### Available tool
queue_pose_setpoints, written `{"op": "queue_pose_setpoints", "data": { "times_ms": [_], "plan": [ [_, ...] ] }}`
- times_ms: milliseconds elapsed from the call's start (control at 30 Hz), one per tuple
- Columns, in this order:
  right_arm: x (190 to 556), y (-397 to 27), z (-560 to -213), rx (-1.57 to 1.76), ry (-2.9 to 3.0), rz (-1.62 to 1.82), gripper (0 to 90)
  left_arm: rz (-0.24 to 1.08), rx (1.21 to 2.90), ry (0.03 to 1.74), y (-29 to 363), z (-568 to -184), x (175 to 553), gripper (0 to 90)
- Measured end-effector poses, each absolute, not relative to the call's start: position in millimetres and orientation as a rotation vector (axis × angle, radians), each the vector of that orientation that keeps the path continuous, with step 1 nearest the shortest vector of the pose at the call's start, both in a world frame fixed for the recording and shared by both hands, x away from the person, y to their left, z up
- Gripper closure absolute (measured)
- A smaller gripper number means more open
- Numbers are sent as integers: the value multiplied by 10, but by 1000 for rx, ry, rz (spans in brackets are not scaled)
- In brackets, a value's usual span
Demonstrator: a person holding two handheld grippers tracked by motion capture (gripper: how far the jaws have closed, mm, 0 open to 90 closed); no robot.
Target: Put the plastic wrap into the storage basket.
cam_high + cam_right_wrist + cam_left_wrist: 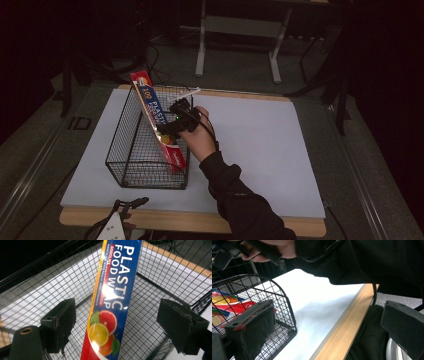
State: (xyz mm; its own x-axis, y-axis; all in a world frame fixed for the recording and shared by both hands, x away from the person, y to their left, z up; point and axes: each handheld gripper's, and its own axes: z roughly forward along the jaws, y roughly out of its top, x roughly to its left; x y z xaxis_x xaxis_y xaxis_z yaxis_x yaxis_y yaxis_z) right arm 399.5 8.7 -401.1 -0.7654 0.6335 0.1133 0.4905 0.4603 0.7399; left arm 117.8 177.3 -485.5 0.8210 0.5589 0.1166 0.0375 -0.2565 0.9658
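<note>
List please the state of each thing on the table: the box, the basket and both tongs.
Plastic wrap box: in the basket, leaning tilted, one end sticking out above the rim; not gripped.
Wire basket: upright on the white table top, open at the top.
Right tongs: open, jaws on either side of the box, not touching it.
Left tongs: open, holding nothing, at the table's near edge beside the basket.
</note>
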Motion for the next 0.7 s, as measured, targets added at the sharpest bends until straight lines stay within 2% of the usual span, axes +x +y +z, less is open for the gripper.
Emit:
{"op": "queue_pose_setpoints", "data": {
  "times_ms": [333,700],
  "plan": [
    [3811,-354,-3883,934,2532,1201,163,533,1778,463,1770,-4857,1178,1],
    [3594,-830,-3921,880,2481,1226,153,529,1782,468,1765,-4863,1184,1]
  ]
}}
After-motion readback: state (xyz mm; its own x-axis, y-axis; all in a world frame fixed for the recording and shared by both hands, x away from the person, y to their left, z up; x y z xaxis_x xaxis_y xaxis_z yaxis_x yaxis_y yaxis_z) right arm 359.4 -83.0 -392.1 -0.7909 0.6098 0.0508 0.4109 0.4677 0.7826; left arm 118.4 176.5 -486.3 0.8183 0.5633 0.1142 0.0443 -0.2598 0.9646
